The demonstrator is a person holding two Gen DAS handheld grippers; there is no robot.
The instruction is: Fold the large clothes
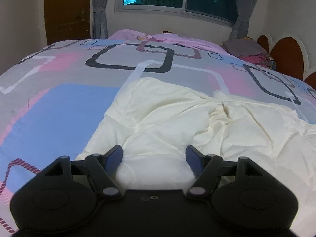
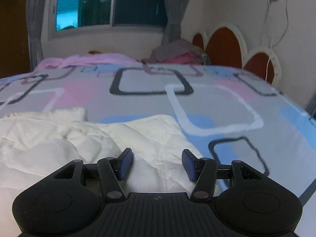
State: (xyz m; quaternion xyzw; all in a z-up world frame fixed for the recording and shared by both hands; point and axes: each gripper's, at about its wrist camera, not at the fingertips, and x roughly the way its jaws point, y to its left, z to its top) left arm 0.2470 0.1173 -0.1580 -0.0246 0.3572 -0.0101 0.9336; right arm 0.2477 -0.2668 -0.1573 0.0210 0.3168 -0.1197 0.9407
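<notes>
- Garment (image 1: 177, 114): cream, quilted, rumpled; lay spread on the near half of the bed (image 1: 59, 102), from about 6 to 3 o'clock in the left view, from 6 to 9 o'clock in the right view (image 2: 59, 138).
- Left gripper (image 1: 154, 158): fingers apart, nothing clamped; cloth seen between the pads but no pinch visible.
- Right gripper (image 2: 157, 163): fingers also apart, poised over the garment's near right corner; contact with the cloth could not be told.
- Counted: one garment, two grippers, one bed.
- Also at 1 o'clock on the far side: one pile of folded clothes (image 1: 248, 51) by the headboard (image 1: 284, 53); one pink sheet (image 1: 177, 39) at 12 o'clock.
- Risk, judged: closing too deep could catch the bedcover along with the garment, since both lie flat together; would drag the cover during the fold.
- Risk: grabbing only the top layer of the puffy cloth could let the under layer slip, leaving a skewed fold.
- Risk: unequal grabs on the two sides could twist the hem, given the heavy creases at the middle.
- Risk: slippery quilted fabric could slide out of a shallow pinch once lifted.
</notes>
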